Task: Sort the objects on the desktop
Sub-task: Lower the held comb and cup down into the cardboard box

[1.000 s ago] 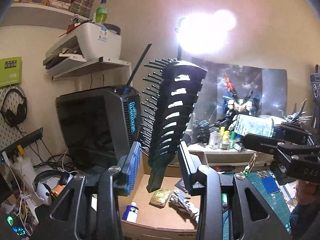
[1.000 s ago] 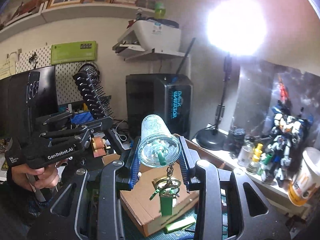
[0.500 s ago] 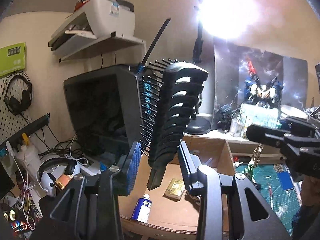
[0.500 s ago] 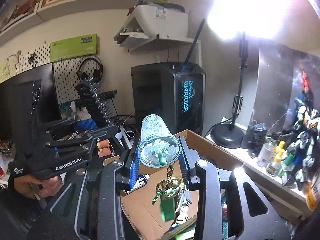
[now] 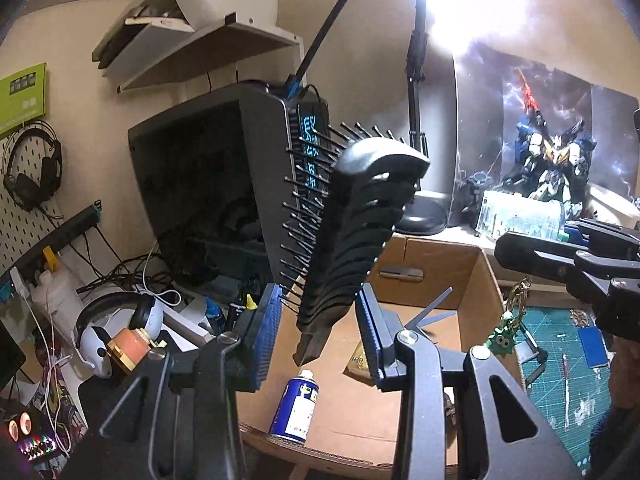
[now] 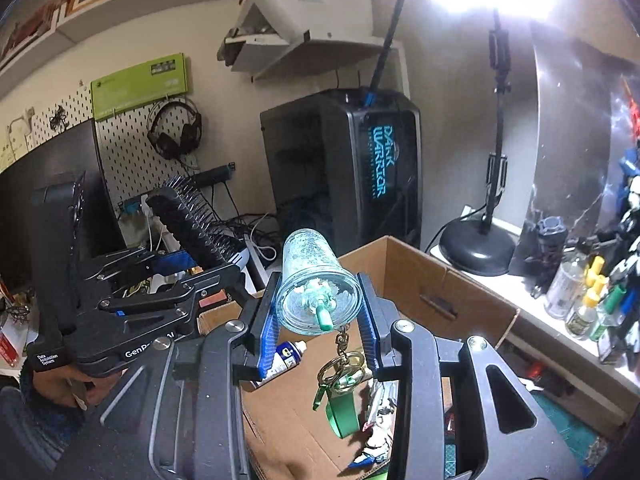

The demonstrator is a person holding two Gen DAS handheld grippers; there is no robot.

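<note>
Hairbrush [image 5: 352, 236] in left claw [image 5: 320, 336], cup keychain [image 6: 316, 284] in right claw [image 6: 318, 332], above cardboard box [image 6: 432, 280].

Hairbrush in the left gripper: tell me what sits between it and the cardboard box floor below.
Only air. In the left wrist view the hairbrush hangs above the cardboard box; a spray can lies nearby on the floor.

it was a cluttered home hobby desk: a pc tower [image 6: 352, 168], a printer [image 6: 308, 0] on a wall shelf, a pegboard [image 6: 124, 148] with headphones [image 6: 174, 130], model robots [image 5: 548, 156] and a cutting mat [image 5: 560, 344].
</note>
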